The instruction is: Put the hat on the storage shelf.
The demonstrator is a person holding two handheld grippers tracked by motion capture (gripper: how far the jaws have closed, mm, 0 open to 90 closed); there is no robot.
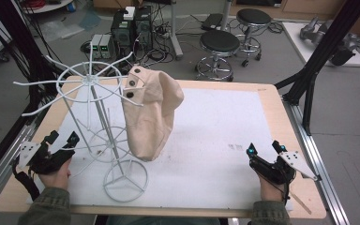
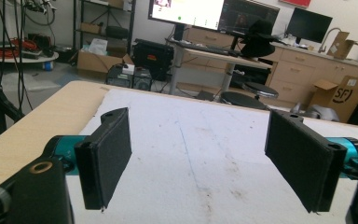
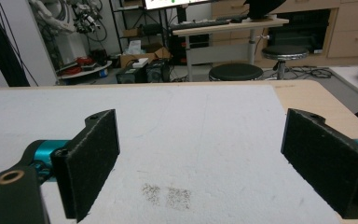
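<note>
A beige cloth hat [image 1: 151, 111] with dark snaps hangs from an arm of a white wire rack [image 1: 92, 123] on the left half of the table. My left gripper [image 1: 62, 138] rests at the table's left front, left of the rack's base, jaws wide apart with nothing between them [image 2: 198, 156]. At the right front corner my right gripper [image 1: 264, 148] is open too, its black pads [image 3: 93, 161] over bare white mat. Both are held by hands in green sleeves.
A white mat [image 1: 215, 126] covers the wooden table [image 1: 272, 101]; a faint dark smudge [image 1: 236, 147] lies ahead of the right gripper. Black frame posts [image 1: 316, 61] flank the table. Stools [image 1: 219, 44] and computers [image 1: 131, 28] stand on the floor beyond.
</note>
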